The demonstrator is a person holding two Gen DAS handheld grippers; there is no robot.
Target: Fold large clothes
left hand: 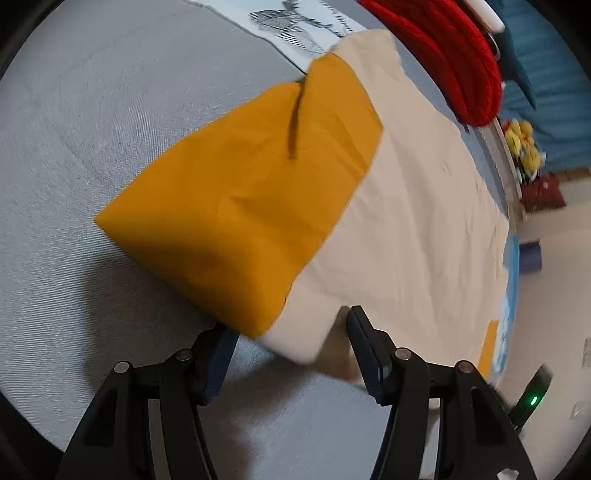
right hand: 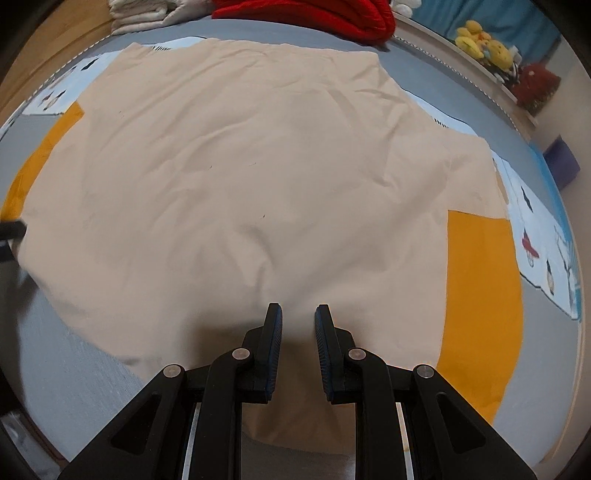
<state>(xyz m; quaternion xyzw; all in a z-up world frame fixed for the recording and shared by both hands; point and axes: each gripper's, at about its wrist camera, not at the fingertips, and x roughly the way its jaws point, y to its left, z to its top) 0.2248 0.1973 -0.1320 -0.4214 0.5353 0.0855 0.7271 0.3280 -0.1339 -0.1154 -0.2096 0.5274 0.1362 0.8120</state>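
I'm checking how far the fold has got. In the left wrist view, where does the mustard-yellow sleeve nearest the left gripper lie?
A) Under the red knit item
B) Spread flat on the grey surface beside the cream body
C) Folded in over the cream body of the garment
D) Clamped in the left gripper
B: the yellow sleeve lies flat on the grey surface, out to the side of the cream body, with the left gripper open around the garment's corner.

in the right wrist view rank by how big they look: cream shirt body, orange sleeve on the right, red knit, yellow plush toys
1. cream shirt body
2. orange sleeve
3. red knit, cut off by the frame and farther away, so unsure
4. yellow plush toys, also far off
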